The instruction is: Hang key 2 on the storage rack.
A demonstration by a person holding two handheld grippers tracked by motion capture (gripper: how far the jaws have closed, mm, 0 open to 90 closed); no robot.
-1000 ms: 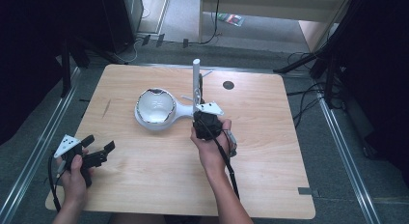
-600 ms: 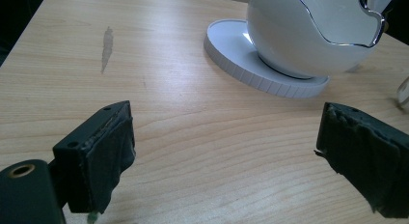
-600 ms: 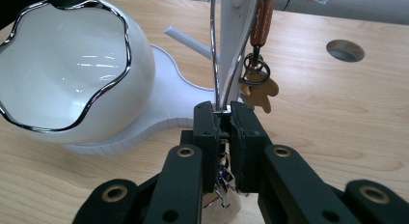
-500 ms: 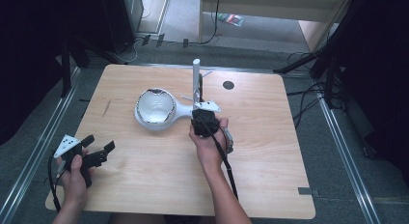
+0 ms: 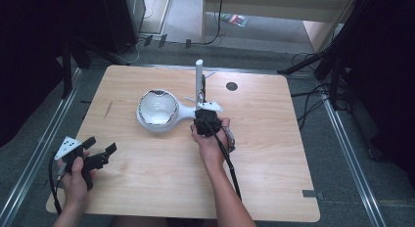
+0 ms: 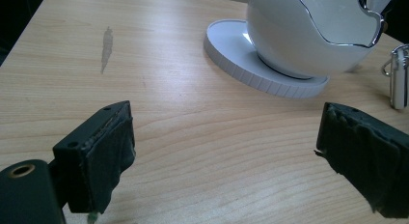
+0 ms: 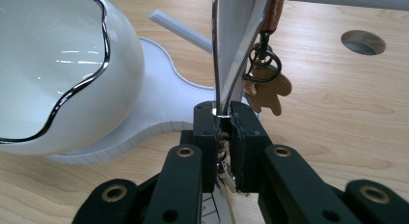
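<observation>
A white stand carries a chrome-rimmed bowl (image 5: 157, 109) and an upright post (image 5: 199, 78) with small pegs. My right gripper (image 5: 205, 120) sits at the foot of that post. In the right gripper view my right gripper (image 7: 223, 113) is shut on a thin silvery loop (image 7: 215, 50) of a keychain, and its ring and brown gingerbread-shaped charm (image 7: 265, 91) hang just beyond the jaws. My left gripper (image 5: 100, 151) rests near the table's front left corner. In the left gripper view my left gripper (image 6: 226, 137) is open with nothing between its pads, facing the bowl (image 6: 308, 31).
The wooden table (image 5: 147, 188) has a round cable hole (image 5: 231, 86) behind and to the right of the post. The stand's flat white base (image 7: 159, 108) spreads under the bowl. A small white and metal clip (image 6: 398, 79) stands at the right edge of the left gripper view.
My right gripper has sunk a little beside the post, still shut on the keychain. The left hand has kept still.
</observation>
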